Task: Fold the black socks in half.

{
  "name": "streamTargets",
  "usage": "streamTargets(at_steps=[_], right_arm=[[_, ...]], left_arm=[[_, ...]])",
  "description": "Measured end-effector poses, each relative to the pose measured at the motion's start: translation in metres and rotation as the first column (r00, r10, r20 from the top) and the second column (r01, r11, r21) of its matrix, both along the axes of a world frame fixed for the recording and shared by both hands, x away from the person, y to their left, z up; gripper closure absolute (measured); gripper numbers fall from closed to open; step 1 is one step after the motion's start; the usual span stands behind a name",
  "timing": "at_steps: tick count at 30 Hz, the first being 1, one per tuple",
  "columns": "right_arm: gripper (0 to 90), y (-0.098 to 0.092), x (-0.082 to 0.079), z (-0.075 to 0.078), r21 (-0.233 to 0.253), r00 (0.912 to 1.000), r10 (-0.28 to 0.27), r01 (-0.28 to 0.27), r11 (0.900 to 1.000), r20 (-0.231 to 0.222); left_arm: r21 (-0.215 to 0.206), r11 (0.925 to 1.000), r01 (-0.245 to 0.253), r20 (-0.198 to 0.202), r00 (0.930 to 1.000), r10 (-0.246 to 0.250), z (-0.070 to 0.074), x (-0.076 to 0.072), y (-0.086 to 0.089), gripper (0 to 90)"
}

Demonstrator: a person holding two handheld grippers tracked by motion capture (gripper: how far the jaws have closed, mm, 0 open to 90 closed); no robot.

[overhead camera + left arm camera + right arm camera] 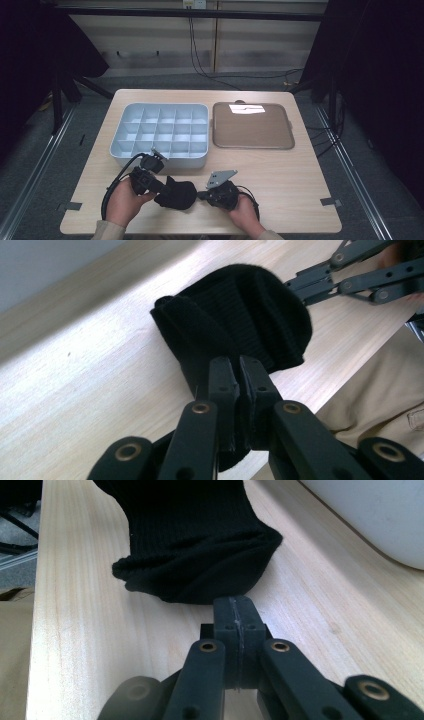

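Left claw (pixel 239 371) grasps the black sock (pixel 240 315); right claw (pixel 235 611) sits clenched empty just beside it.

A pale wood surface (pixel 300 190) stands on a grey carpeted floor (pixel 60 165); bits of grey tape (pixel 331 202) mark its near corners; metal rails (pixel 35 170) run along the floor on either side; behind it a light panelled wall (pixel 260 45) carries a dark horizontal bar (pixel 200 12), and black cables (pixel 200 60) hang down from it and trail across the floor; dark curtains (pixel 385 75) close in both sides; a bright patch of overhead light reflects off the brown tray (pixel 252 142) on the surface.
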State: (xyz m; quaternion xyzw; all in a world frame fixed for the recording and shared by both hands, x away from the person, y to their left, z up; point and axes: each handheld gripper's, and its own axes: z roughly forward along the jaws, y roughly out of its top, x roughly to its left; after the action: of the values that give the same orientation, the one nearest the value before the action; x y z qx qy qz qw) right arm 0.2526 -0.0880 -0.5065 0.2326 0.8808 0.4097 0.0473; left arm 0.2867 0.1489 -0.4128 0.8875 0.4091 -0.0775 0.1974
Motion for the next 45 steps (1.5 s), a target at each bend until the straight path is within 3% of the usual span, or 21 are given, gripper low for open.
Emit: streamTargets(at_steps=[9,34,37,45], right_arm=[[90.0,0.001,0.0,0.0,0.0,0.9999,0.003,-0.003,1.0,0.012],[90.0,0.005,-0.001,-0.001,0.004,0.9999,0.008,-0.008,1.0,0.014],[90.0,0.006,-0.002,0.0,0.0,0.9999,0.01,-0.01,1.0,0.013],[90.0,0.007,-0.003,0.0,0.0,0.9999,0.007,-0.007,1.0,0.014]], left_arm=[[0.007,0.9991,0.041,0.004,0.9991,-0.041,0.002,0.001,-0.013,85.8],[-0.011,0.9983,0.058,-0.003,0.9983,-0.058,-0.002,0.004,-0.03,86.1],[0.007,0.9971,0.076,0.002,0.9971,-0.076,-0.003,0.004,-0.033,86.2],[0.004,0.9966,0.082,-0.003,0.9966,-0.082,-0.004,0.004,-0.039,86.3]])
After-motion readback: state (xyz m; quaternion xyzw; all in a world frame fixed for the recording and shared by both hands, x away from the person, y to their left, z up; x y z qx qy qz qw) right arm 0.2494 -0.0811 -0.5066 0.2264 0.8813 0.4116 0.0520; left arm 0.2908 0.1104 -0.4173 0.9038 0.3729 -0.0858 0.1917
